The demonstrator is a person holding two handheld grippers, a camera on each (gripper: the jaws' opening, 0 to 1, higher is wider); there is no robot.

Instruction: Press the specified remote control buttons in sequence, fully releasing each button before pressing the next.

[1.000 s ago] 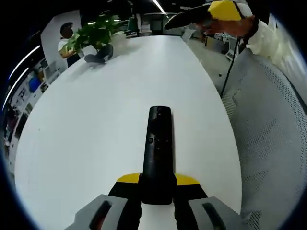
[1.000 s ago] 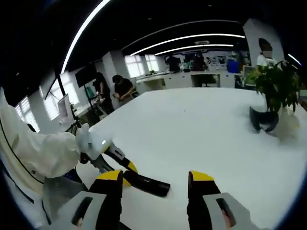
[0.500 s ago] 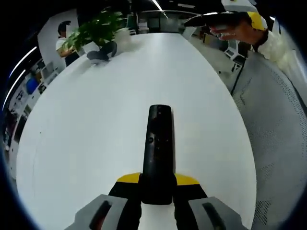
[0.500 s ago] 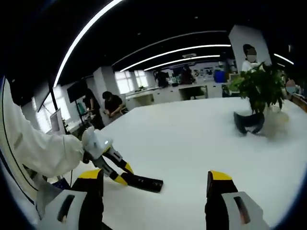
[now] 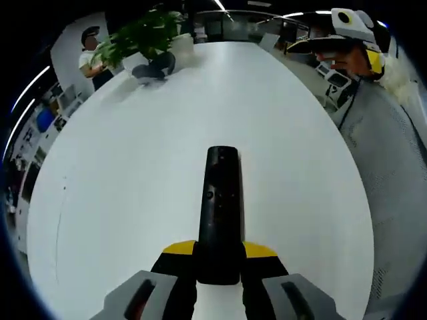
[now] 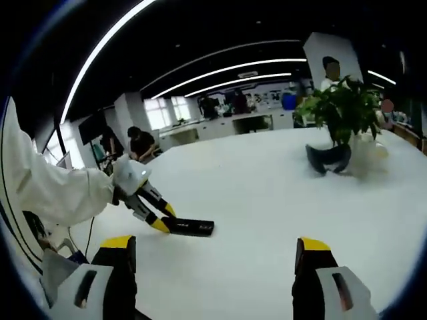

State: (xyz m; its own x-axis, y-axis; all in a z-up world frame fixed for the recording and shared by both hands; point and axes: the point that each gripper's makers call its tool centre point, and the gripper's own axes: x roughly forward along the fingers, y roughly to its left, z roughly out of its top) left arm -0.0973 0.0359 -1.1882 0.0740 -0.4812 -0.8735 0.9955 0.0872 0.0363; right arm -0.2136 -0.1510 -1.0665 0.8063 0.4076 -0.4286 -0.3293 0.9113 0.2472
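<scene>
Two grippers were in play. The left gripper [image 5: 219,267] was clenched on the near end of the black remote control [image 5: 220,207], which ran straight out from its jaws with the button face up, over the white tabletop [image 5: 120,173]. In the right gripper view we saw the same remote [image 6: 189,227] held low above the tabletop's near left part. The right gripper [image 6: 215,267] was released, jaws spread wide with nothing between them, and it hung well apart from the remote; in the left gripper view it [image 5: 347,37] sat high beyond the tabletop's far right edge.

We judged that no press was in hand: the step was the approach to the first button. The next move would call for bringing the right gripper across and down, closing its jaws or leading with one tip, onto a single button, then lifting fully off.

Room was ample: the tabletop lay bare around the remote, and the potted plant [image 5: 143,40] stood at the far end, well clear.
</scene>
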